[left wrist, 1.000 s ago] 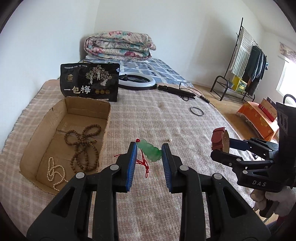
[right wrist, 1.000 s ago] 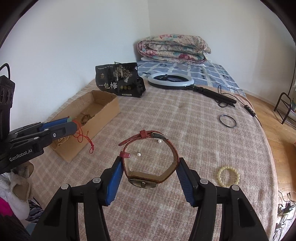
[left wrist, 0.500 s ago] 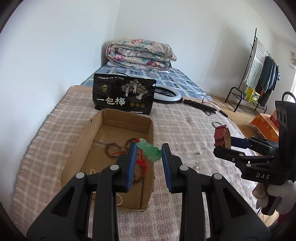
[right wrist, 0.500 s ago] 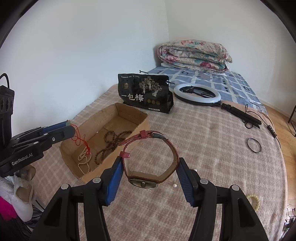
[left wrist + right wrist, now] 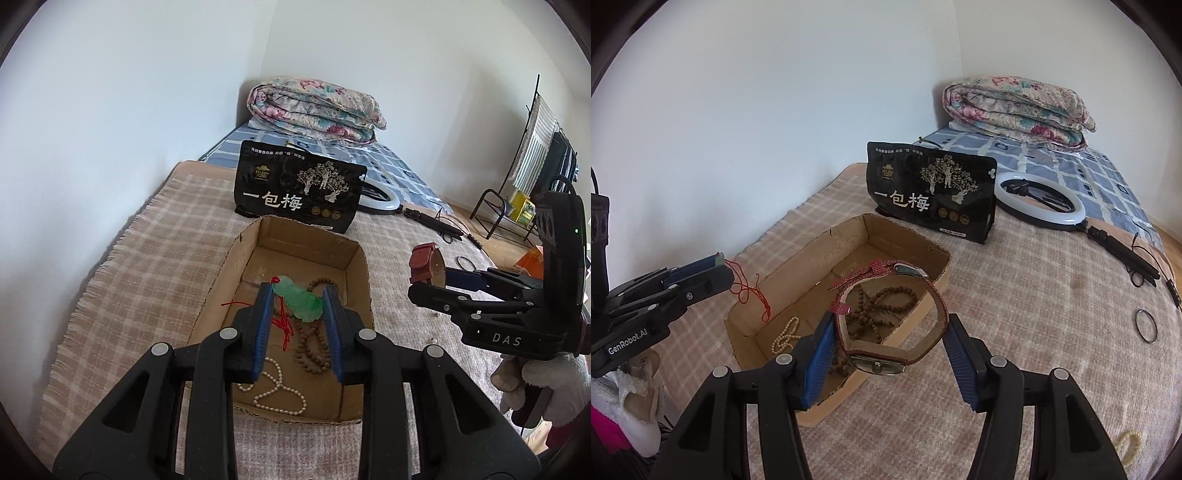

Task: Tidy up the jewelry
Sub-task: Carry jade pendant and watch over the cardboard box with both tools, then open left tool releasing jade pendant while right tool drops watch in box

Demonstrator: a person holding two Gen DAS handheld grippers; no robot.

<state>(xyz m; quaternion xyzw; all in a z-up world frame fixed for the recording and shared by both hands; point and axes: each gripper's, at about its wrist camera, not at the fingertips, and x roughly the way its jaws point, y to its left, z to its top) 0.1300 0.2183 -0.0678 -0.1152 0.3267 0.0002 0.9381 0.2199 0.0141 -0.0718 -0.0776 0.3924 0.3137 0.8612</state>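
Observation:
My left gripper (image 5: 298, 308) is shut on a green jade pendant (image 5: 300, 301) whose red cord (image 5: 282, 326) dangles over the open cardboard box (image 5: 360, 258). Inside the box lie a brown wooden bead string (image 5: 314, 350) and a white pearl string (image 5: 275, 393). My right gripper (image 5: 891, 343) is shut on a red-strapped watch (image 5: 886, 328), held above the box's (image 5: 934, 291) near right wall. In the left wrist view the right gripper (image 5: 428, 284) with the watch (image 5: 424, 262) hovers right of the box. In the right wrist view the left gripper (image 5: 716, 266) trails the red cord (image 5: 750, 291).
A black snack bag (image 5: 299, 192) stands behind the box on the checked blanket (image 5: 147, 273). Farther back lie a ring light (image 5: 1039, 201) with cable, a folded floral quilt (image 5: 317, 109) and a black bangle (image 5: 1147, 325). A pale bead bracelet (image 5: 1128, 443) lies at the near right. A clothes rack (image 5: 532, 158) stands right.
Both grippers have swung left with their loads: the pendant now hangs over the box instead of the bare blanket, and the watch has come from mid-blanket to the box's right wall.

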